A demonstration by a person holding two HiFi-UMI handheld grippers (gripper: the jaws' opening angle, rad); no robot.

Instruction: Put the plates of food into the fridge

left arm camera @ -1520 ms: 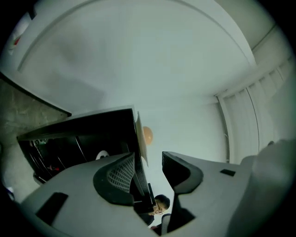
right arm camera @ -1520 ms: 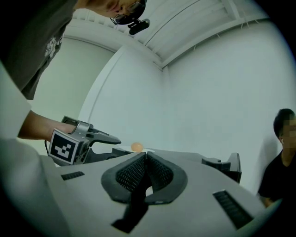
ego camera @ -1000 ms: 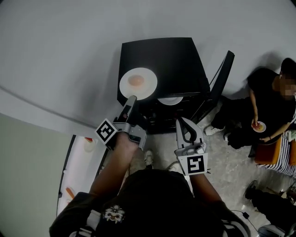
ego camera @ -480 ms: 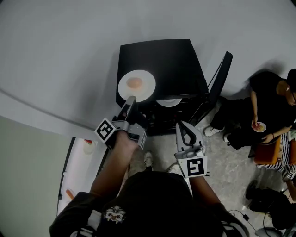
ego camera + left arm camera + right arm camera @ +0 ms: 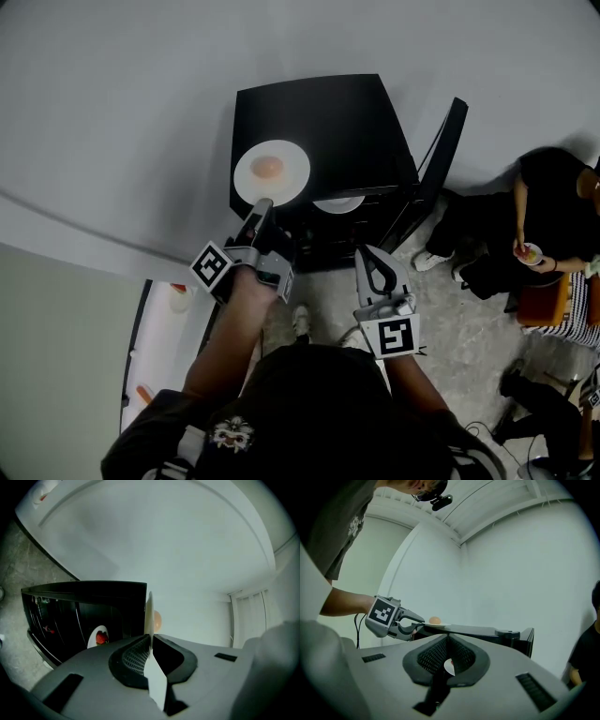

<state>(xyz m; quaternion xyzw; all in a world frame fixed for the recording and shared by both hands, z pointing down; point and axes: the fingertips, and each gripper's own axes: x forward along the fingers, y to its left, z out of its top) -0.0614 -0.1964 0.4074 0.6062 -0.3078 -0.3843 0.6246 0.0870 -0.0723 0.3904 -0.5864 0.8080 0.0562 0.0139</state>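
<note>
A white plate [image 5: 272, 173] with a round orange piece of food [image 5: 268, 167] sits on top of the black fridge [image 5: 328, 122], near its front left corner. My left gripper [image 5: 262, 204] reaches up to the plate's near rim, and its jaws are closing on that rim. In the left gripper view the plate's edge [image 5: 149, 616] stands between the pads, which press on it. A second plate [image 5: 339, 203] lies on a shelf inside the fridge, with red food on it [image 5: 97, 637]. My right gripper [image 5: 367, 251] hangs shut and empty before the fridge opening.
The fridge door [image 5: 439, 159] stands open to the right. A seated person [image 5: 553, 216] at the far right holds a small dish [image 5: 530, 253]. A white table [image 5: 173, 319] with small items is at the lower left. My shoe [image 5: 300, 321] is on the grey floor.
The left gripper's jaws have come together on the plate's near rim. The right gripper stays where it was. The seated person has shifted a little.
</note>
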